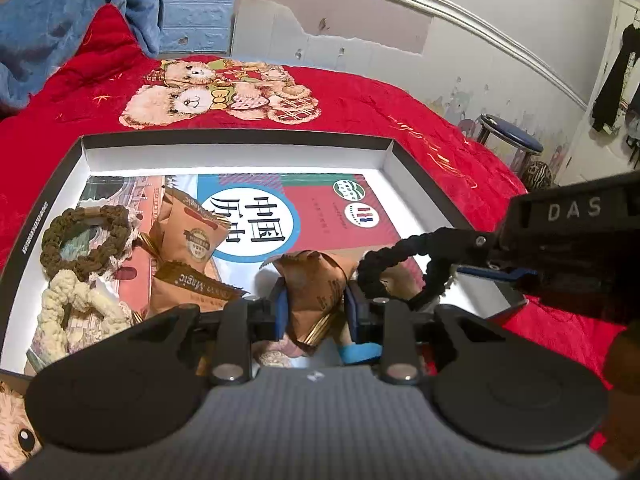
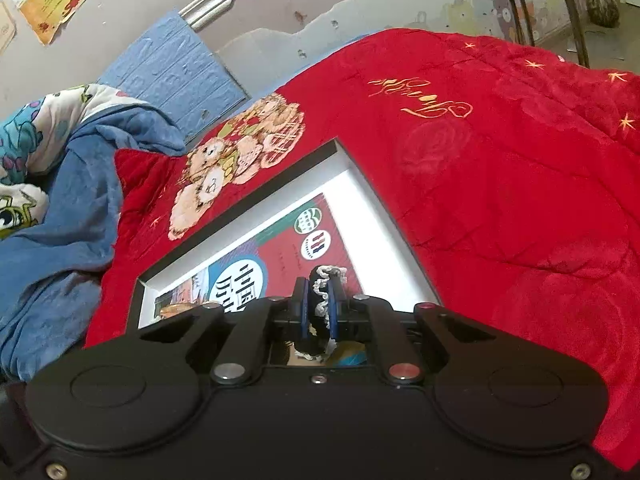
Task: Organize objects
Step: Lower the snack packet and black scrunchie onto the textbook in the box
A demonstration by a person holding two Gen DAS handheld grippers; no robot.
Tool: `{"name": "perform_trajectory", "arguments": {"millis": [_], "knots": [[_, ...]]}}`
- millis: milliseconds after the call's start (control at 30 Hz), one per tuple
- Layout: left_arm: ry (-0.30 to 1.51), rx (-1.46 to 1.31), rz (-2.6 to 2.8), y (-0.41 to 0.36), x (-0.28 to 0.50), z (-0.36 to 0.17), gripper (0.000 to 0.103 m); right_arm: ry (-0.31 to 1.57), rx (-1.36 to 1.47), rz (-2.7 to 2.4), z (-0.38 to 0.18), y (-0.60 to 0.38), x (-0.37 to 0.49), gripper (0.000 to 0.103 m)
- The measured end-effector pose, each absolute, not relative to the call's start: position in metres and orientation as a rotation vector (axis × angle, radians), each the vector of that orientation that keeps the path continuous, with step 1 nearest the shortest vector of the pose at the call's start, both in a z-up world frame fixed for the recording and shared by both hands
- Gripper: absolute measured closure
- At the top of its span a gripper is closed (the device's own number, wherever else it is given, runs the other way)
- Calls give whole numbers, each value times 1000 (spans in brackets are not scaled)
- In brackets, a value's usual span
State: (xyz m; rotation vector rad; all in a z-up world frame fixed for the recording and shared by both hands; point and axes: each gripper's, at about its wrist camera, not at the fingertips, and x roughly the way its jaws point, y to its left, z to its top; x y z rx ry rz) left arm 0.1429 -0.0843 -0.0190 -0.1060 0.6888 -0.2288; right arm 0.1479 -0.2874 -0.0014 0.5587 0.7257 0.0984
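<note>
Inside the shallow box (image 1: pixel 236 138) on the red bed, two braided hair ties (image 1: pixel 86 240) and two snack packets (image 1: pixel 192 236) already lie on a book. Your left tool (image 1: pixel 314 308) is clamped on a brown packet (image 1: pixel 316 284) and your right tool (image 2: pixel 318 308) is clamped on a black hair tie (image 1: pixel 400 268), both over the box, not yet set down.

Left tongs (image 1: pixel 315 312): black body, grey ribbed centre plate, two round black discs either side, silver pivot pins, blue pads on the fingers. Right tongs (image 2: pixel 318 306): all-black body, same disc layout, one silver pin and one red, small screws at corners, blue pads, white "DAS" lettering on its side.
</note>
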Motion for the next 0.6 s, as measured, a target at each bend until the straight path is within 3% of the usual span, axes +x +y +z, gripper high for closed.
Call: {"name": "perform_trajectory", "arguments": {"millis": [600], "knots": [[681, -85, -235, -88, 147, -19, 69, 798, 478, 92, -4, -283, 154, 92]]}}
